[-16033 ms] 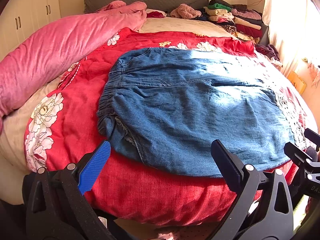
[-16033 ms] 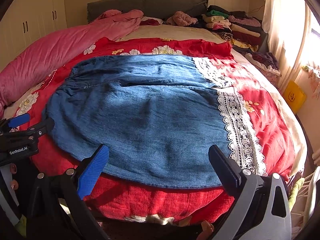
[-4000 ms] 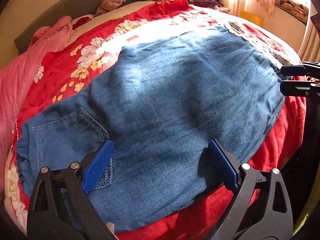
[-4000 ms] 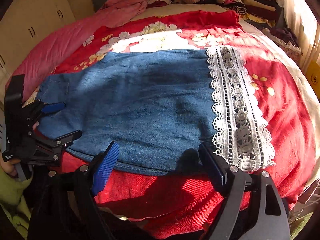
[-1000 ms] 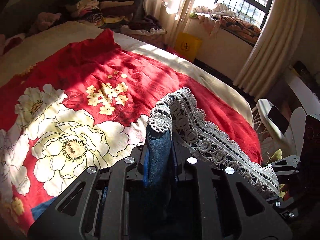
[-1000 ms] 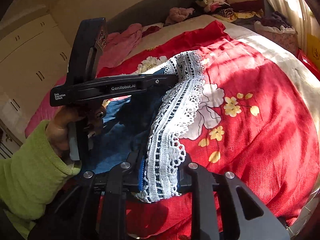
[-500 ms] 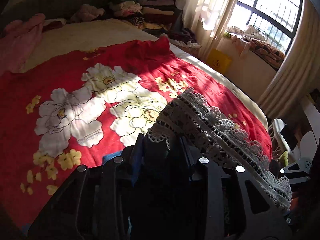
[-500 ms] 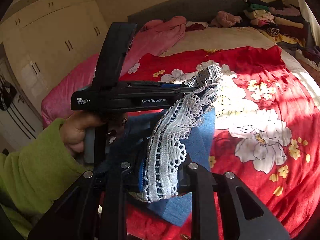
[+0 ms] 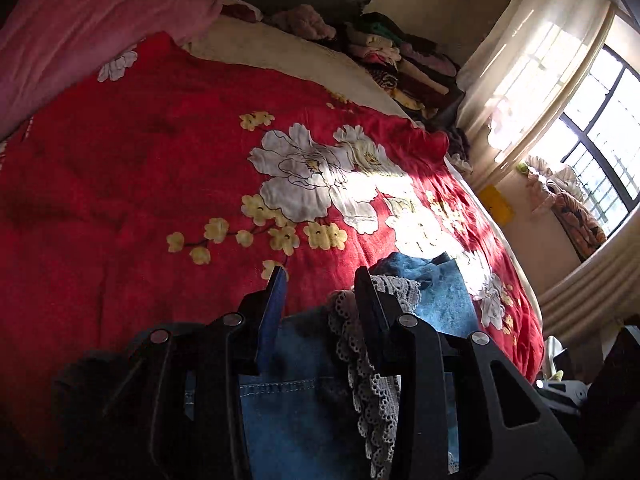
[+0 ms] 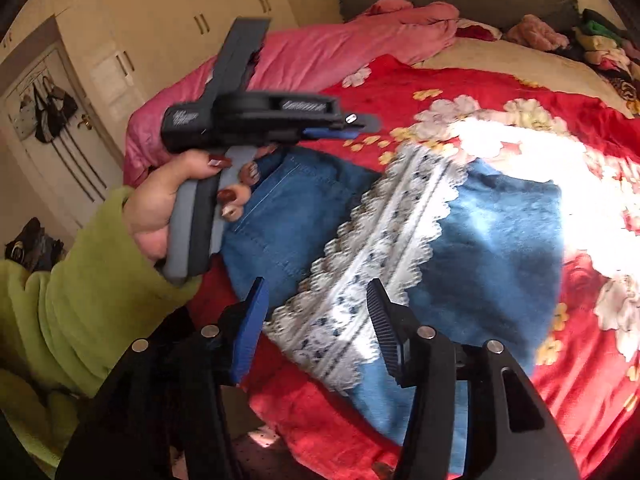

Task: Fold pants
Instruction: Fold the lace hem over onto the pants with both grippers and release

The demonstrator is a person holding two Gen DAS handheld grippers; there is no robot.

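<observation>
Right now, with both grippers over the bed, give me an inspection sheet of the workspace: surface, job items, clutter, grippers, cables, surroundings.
Surface: red floral bedspread on the bed, partly in strong sunlight.
Job's things: denim pants lying folded over, lace trim running diagonally across the top, a stitched pocket showing near the left side.
Clutter: pink quilt bunched along the bed's far edge; stacked clothes by the headboard.
Grippers: left gripper open, lace beside one finger, not clamped; right gripper open, above the lace.
Cables: nothing seen.
Surroundings: window with curtains, cream wardrobe, door with hanging bags.
</observation>
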